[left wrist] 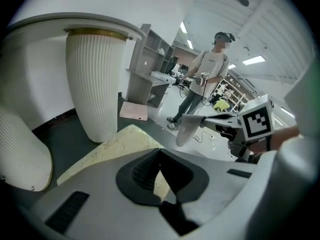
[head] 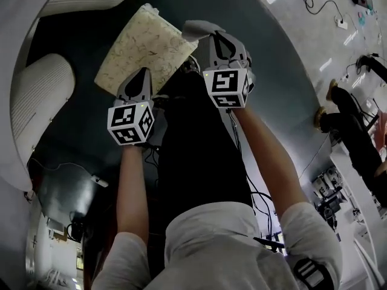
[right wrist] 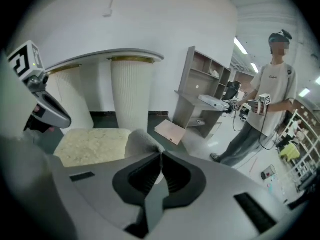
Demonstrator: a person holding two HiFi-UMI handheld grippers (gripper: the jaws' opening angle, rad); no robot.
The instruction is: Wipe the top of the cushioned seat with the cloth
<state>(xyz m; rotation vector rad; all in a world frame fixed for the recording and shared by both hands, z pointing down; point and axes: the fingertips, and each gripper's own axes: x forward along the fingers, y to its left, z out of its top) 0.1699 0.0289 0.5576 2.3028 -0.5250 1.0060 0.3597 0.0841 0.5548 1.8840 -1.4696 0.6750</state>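
Observation:
The cushioned seat (head: 145,47) is a cream, speckled square pad low on the dark floor, also seen in the left gripper view (left wrist: 115,146) and the right gripper view (right wrist: 92,144). My right gripper (head: 219,36) hovers at its right corner, shut on a grey cloth (head: 199,29) that sticks out past the jaws (right wrist: 142,141) and hangs in the air (left wrist: 187,129). My left gripper (head: 144,71) is over the seat's near edge, jaws shut with nothing between them (left wrist: 160,151).
White ribbed pedestals (head: 36,95) (left wrist: 95,84) (right wrist: 131,91) stand just left of and behind the seat under a white tabletop. A pink board (right wrist: 170,130) lies by a grey shelf unit (right wrist: 200,94). Another person (right wrist: 265,109) stands further off.

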